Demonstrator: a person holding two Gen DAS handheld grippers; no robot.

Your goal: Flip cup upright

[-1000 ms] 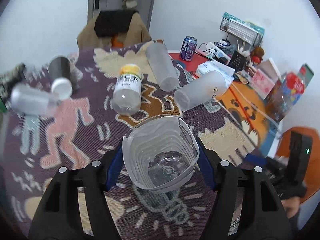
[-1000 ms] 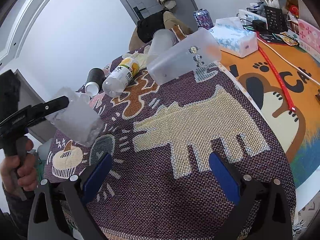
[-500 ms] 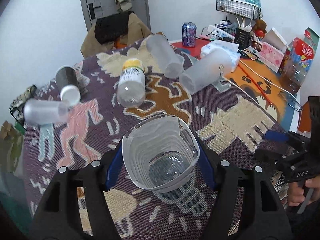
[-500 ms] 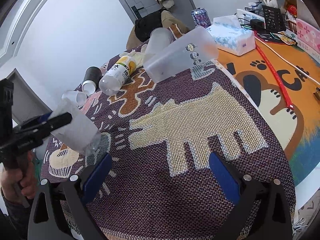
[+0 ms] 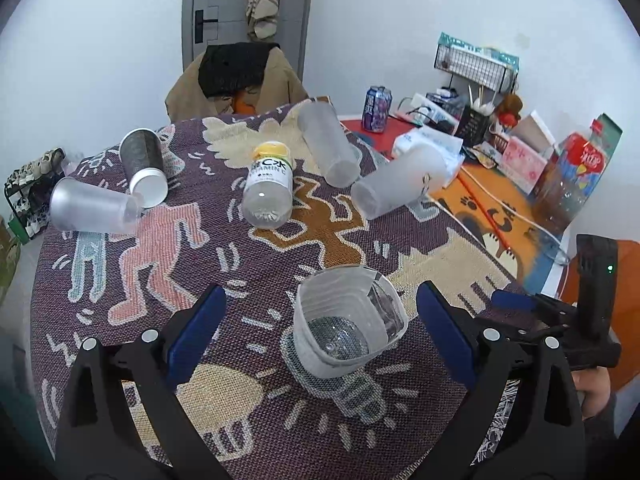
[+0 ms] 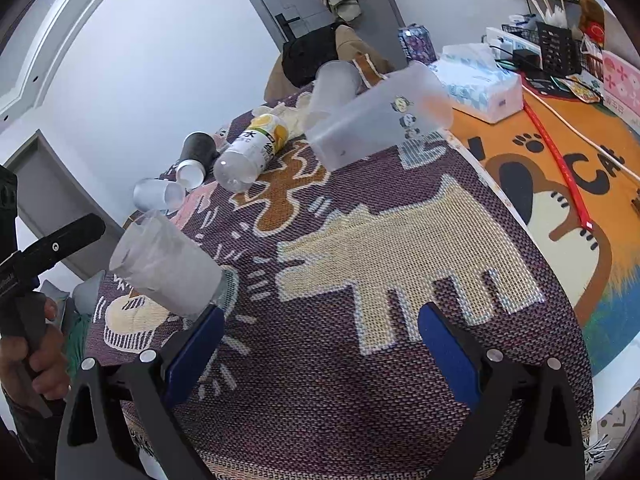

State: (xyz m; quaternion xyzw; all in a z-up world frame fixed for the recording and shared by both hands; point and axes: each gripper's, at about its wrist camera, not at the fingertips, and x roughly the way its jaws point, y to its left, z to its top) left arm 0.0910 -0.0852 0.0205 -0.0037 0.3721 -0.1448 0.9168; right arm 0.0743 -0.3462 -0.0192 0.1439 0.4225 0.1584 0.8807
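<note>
Left gripper (image 5: 316, 320): jaws spread wide, nothing held. Right gripper (image 6: 318, 342): likewise spread, idle. Item 1, clear cup (image 5: 346, 320): mouth up on the patterned cloth (image 5: 168, 240), between the left fingers. Advice: withdraw straight back, avoiding the rim.

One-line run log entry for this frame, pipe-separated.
left hand-held gripper: open | clear ribbed plastic cup: upright on patterned woven cloth, between jaws, untouched | right hand-held gripper: open, empty
</note>
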